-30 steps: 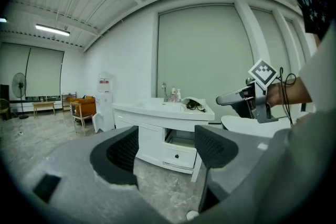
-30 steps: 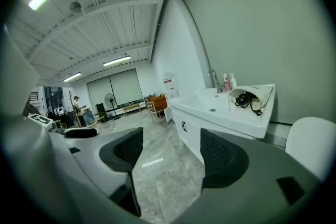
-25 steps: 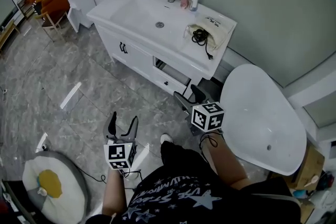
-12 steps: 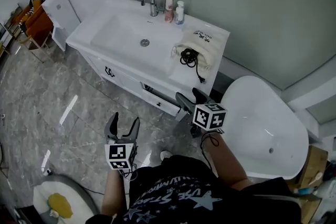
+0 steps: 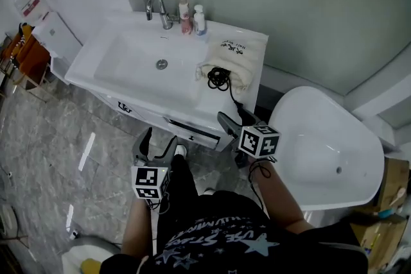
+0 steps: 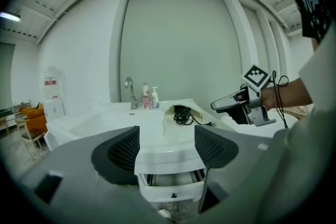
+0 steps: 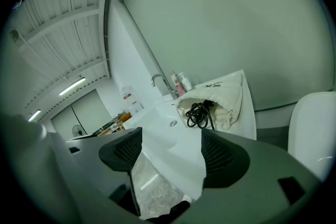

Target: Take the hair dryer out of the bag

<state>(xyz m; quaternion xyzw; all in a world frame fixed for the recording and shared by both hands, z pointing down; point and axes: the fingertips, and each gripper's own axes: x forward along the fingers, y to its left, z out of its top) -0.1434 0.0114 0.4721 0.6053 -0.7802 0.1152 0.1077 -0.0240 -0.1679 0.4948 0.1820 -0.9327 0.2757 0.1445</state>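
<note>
A cream cloth bag (image 5: 236, 58) lies on the right end of the white vanity top (image 5: 212, 99), its mouth toward me. A coiled black cord (image 5: 219, 77) spills from the mouth, its plug on the counter; the hair dryer itself is hidden inside. The bag (image 7: 223, 97) and cord (image 7: 199, 113) also show in the right gripper view, and the cord (image 6: 182, 115) in the left gripper view. My right gripper (image 5: 234, 117) is open, just short of the counter's front edge below the bag. My left gripper (image 5: 156, 144) is open, lower and to the left, before the drawer.
A sink basin (image 5: 149, 66) with a faucet (image 5: 158, 9) and two bottles (image 5: 191, 17) fills the counter's left. A drawer (image 5: 192, 133) under the counter stands slightly open. A white bathtub (image 5: 321, 151) sits at the right. A person's legs and foot (image 5: 181, 152) are below.
The view has closed in on the vanity over the last second. Both grippers moved forward toward the counter; both stay open and empty.
</note>
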